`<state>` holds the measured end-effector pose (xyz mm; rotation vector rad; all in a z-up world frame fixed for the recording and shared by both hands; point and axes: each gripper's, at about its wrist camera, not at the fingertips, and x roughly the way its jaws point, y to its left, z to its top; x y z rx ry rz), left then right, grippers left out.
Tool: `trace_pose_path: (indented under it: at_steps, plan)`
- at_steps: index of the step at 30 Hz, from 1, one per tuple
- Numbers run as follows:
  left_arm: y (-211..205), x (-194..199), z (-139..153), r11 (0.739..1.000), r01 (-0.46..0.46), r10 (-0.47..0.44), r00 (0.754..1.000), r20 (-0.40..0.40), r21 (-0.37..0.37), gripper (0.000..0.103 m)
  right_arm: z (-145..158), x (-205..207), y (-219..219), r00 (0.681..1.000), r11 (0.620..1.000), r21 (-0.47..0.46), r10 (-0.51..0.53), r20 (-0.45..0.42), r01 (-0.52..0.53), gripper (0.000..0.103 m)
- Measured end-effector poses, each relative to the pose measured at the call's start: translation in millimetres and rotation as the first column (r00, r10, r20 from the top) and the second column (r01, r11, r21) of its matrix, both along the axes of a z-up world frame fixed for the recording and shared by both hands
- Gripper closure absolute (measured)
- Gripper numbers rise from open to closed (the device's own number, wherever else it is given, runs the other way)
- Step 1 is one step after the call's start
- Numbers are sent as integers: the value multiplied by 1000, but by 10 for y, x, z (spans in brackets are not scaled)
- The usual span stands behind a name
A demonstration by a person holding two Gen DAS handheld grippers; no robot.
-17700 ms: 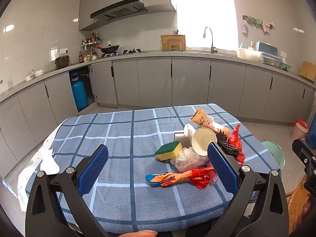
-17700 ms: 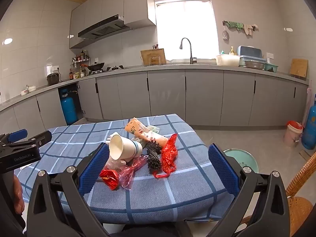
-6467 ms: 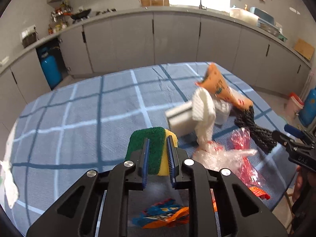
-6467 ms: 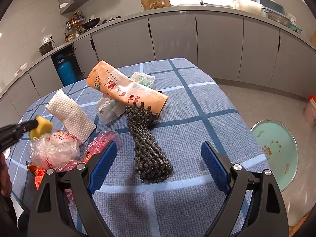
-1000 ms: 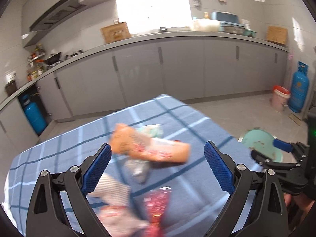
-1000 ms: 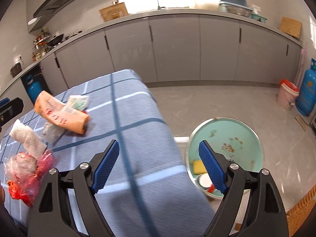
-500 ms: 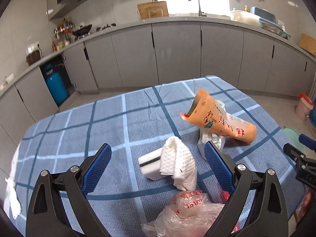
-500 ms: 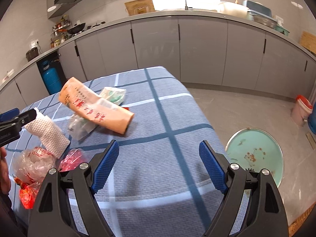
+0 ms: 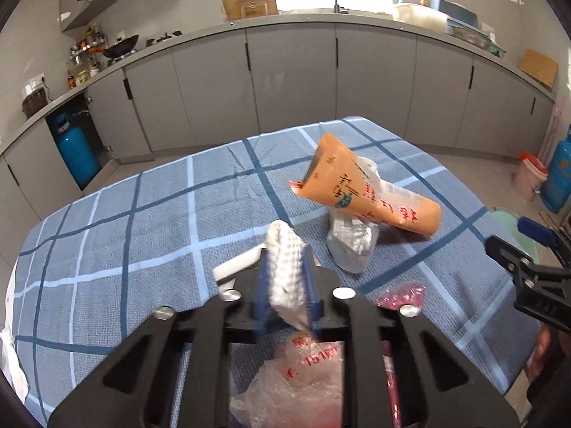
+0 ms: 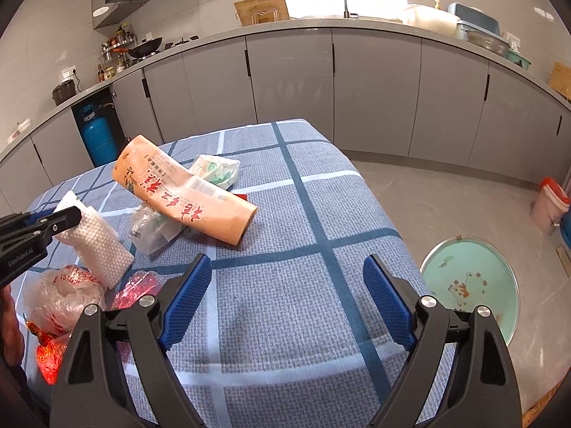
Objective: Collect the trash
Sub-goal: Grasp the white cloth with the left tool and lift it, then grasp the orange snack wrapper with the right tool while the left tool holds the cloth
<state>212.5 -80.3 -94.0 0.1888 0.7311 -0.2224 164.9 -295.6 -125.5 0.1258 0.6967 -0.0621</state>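
Observation:
My left gripper (image 9: 285, 278) is shut on a white bumpy foam pad (image 9: 285, 271), which also shows in the right wrist view (image 10: 94, 240). An orange snack bag (image 9: 364, 192) lies on a clear plastic wrapper (image 9: 351, 242) beyond it on the blue checked tablecloth (image 9: 150, 214). A crumpled clear bag with red print (image 9: 303, 371) and a pink wrapper (image 9: 399, 294) lie under my left gripper. My right gripper (image 10: 285, 303) is open and empty above the table's right part. A teal bin (image 10: 471, 281) stands on the floor to the right.
A green and white packet (image 10: 216, 169) lies behind the orange bag (image 10: 185, 192). Grey kitchen cabinets (image 10: 357, 82) run along the back. A blue gas cylinder (image 10: 96, 135) stands at the left. A small white bucket with a red rim (image 10: 549, 203) stands on the floor at the right.
My left gripper has moved forward and closed on the white foam pad. My right gripper has shifted slightly left over the table and stays open.

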Motion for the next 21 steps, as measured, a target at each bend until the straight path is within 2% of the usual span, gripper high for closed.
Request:
trace_pose_path:
  at_steps: [4,12,16,21]
  plan:
    - [59,-55,115,1000,-7,8,999,34,-22,90,37,71,57,1000,1000,-8,19,9,-18,17]
    - [377,-134,593,993,-75,88,983,158,-88,90,164,334,369,994,993,-50,104,29,-102,17]
    - [552,-119,689,988,-135,148,968,201,-79,90,218,494,587,987,985,-89,155,36,-151,17]
    - [746,-21,641,979,-196,205,957,207,-64,90,237,737,887,974,965,-144,225,23,-220,17]
